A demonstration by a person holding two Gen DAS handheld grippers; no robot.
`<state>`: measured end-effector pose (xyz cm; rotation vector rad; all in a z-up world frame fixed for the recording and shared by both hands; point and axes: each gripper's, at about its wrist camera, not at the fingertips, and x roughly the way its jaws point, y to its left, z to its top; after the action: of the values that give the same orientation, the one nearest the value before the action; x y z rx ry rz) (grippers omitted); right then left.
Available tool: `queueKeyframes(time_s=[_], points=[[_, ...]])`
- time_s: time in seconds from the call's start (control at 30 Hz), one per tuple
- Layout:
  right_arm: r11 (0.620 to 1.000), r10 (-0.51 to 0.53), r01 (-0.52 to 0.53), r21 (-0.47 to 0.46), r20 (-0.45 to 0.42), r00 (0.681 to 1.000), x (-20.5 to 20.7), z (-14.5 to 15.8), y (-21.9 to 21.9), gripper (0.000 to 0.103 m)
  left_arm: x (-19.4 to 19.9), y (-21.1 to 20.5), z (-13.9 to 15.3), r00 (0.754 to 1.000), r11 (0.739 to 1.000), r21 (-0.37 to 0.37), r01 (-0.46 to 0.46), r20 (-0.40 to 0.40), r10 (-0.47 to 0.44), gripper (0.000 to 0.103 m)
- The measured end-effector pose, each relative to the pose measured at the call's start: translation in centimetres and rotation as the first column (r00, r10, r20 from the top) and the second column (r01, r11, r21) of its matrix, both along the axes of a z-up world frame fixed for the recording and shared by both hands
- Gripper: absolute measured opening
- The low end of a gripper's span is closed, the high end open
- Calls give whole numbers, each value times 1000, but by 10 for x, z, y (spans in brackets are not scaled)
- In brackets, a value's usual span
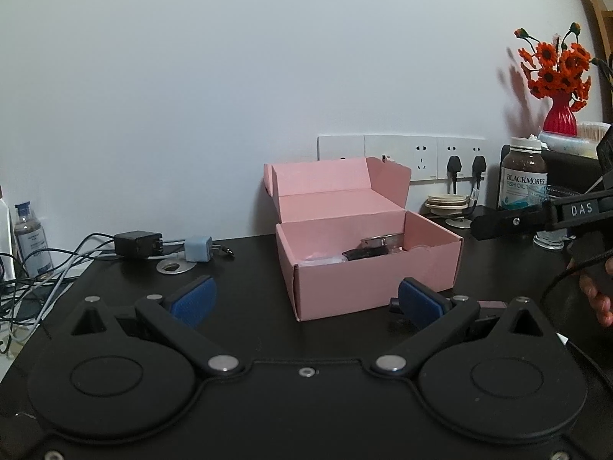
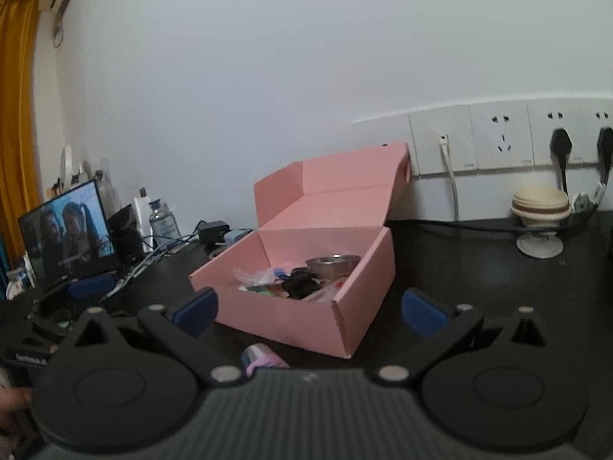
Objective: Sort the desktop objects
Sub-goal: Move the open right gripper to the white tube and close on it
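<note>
The black worktop (image 1: 126,280) runs back to a pale wall carrying a row of sockets (image 2: 502,142). On it, straight ahead of both cameras, stands the pink cardboard box (image 1: 367,268) with its lid folded up and back against the wall. Inside the box lie a small metal bowl (image 2: 334,264), a black item (image 2: 302,285) and some crinkled clear wrappers (image 2: 254,276).

The left tool (image 1: 306,301) hangs low over the worktop with its blue pads wide apart and nothing between them; the box's near corner sits just beyond the gap, a little right of centre. The right tool (image 2: 308,308) also has its pads spread apart and bare, and the box's front wall fills the space ahead of them. In the left wrist view the right tool's black body marked DAS shows at the right edge, with a hand (image 1: 597,295) under it.

A small pink and silver cylinder (image 2: 262,356) lies on the worktop just in front of the box, close under the right tool's body, nearer its left finger.

Behind the box on the left lie a black charger (image 1: 138,244), a light blue plug (image 1: 199,248), a metal disc (image 1: 176,267) and tangled cables. To the right stand a fish oil bottle (image 1: 523,176) and a red vase of orange flowers (image 1: 559,115). A lit screen (image 2: 69,226) stands at the far left in the right wrist view
</note>
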<state>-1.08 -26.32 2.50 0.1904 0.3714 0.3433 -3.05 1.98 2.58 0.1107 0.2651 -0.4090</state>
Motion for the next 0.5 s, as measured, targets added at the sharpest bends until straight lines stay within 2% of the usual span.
queueKeyframes(time_s=[0.3,0.5], points=[[1000,-12,12,-28,11,1000,-1,1,5,102,5,8,0,1000,999,-41,-13,-26,12,103],[997,-1,0,-77,-10,1000,-8,2,9,102,5,7,0,1000,999,-38,-7,-24,6,103]])
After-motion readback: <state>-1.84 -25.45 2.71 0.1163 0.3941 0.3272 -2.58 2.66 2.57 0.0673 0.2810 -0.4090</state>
